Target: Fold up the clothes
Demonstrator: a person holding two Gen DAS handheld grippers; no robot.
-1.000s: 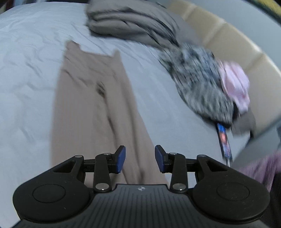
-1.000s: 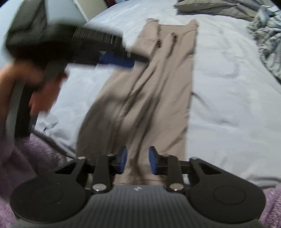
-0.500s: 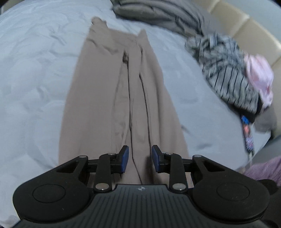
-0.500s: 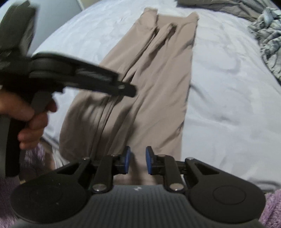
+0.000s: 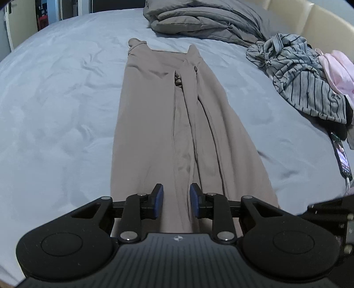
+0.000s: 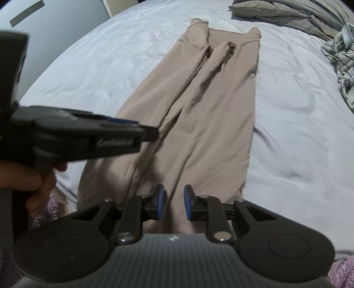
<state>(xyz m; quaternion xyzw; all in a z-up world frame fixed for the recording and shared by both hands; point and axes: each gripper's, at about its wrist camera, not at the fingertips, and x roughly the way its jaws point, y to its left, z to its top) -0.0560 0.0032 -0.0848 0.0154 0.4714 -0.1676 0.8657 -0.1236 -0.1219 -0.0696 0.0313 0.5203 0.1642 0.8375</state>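
A pair of tan trousers lies flat and lengthwise on the light blue bed sheet, waistband at the far end; it also shows in the right wrist view. My left gripper is open and empty, hovering over the near hem end. My right gripper is open and empty, also over the near hem end. The left gripper's body shows at the left of the right wrist view, held by a hand.
A folded grey duvet lies at the head of the bed. A striped grey garment and a pink one are piled at the right. A phone lies at the right edge. A beige headboard is behind.
My left gripper swung from the right side of the bed to line up over the trousers' near end. My right gripper drew back slightly. Both stayed open.
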